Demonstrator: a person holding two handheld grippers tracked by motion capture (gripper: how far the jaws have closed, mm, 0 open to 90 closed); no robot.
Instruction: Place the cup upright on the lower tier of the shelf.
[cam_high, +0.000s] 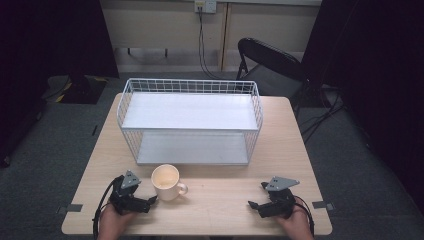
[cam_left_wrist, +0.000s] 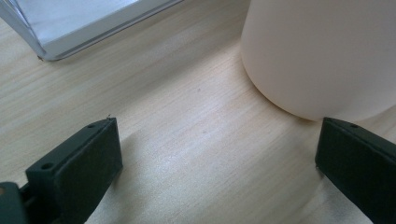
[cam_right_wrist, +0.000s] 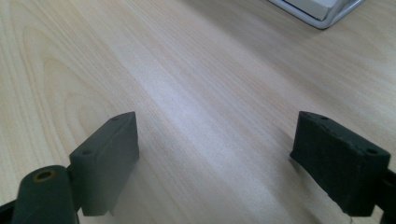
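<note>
Nearest you, your left gripper rests on the desk with its fingers spread wide and gripping nothing, the mug just ahead of it at the near left, untouched; farther right, your right gripper lies with fingers apart too. Nothing looks started: the cream, smooth mug stands upright and empty, handle pointing right, before the white wire rack.

black grippers, grey triangular plates, black cables
</note>
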